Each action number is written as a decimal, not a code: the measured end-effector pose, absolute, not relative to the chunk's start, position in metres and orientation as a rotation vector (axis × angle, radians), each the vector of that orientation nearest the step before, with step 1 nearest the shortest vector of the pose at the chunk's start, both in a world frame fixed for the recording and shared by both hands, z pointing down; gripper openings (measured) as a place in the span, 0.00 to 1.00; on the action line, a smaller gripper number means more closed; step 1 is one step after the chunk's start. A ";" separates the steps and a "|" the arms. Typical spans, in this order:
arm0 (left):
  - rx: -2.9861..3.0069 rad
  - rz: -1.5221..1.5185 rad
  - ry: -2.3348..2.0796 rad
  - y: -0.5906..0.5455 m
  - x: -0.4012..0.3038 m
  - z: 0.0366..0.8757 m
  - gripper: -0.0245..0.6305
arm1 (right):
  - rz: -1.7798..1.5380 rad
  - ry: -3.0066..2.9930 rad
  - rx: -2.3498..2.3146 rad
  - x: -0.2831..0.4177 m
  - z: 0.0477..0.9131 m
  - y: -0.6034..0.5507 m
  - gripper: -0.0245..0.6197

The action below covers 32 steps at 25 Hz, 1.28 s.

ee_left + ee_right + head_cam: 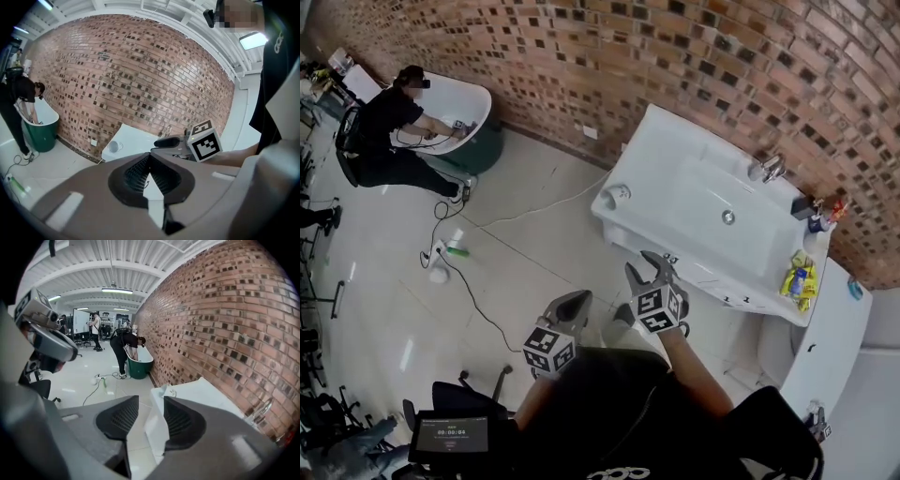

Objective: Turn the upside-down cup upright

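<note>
A small white cup [615,196] stands on the near left corner ledge of the white bathtub [694,197]; from here I cannot tell which way its mouth faces. It also shows in the left gripper view as the cup [114,146] and in the right gripper view as the cup [164,391]. My right gripper [652,266] is open and empty, short of the tub's front wall, to the right of the cup. My left gripper [577,302] hangs lower and further left over the floor tiles, its jaw tips together with nothing between them.
A brick wall [675,66] runs behind the tub. A faucet [768,169] and several bottles [798,278] sit at the tub's right end. Far left, a person [389,131] bends over a green tub [473,131]. A cable [478,300] trails across the floor.
</note>
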<state>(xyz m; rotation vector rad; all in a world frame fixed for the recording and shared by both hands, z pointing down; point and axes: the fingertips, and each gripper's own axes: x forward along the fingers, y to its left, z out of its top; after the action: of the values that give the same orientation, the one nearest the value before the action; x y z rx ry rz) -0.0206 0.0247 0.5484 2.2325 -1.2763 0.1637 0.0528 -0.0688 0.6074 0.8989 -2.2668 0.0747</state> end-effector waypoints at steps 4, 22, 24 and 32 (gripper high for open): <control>2.215 0.164 -1.272 0.013 -0.017 0.549 0.05 | 0.011 -2.219 0.915 0.040 0.624 -0.107 0.30; 2.294 0.189 -1.215 -0.134 -0.122 0.544 0.05 | -0.134 -1.833 0.903 -0.038 0.752 -0.262 0.38; 2.284 0.193 -1.224 -0.145 -0.140 0.546 0.06 | -0.137 -1.782 0.902 -0.039 0.766 -0.273 0.38; 2.263 0.188 -1.202 -0.165 -0.164 0.557 0.05 | -0.156 -1.689 0.951 -0.029 0.774 -0.294 0.12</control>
<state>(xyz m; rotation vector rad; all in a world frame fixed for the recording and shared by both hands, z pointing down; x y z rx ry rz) -0.1639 -0.1647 0.5569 2.2632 -1.2024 0.1881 -0.0293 -0.2941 0.7738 0.9511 -1.6892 -0.1556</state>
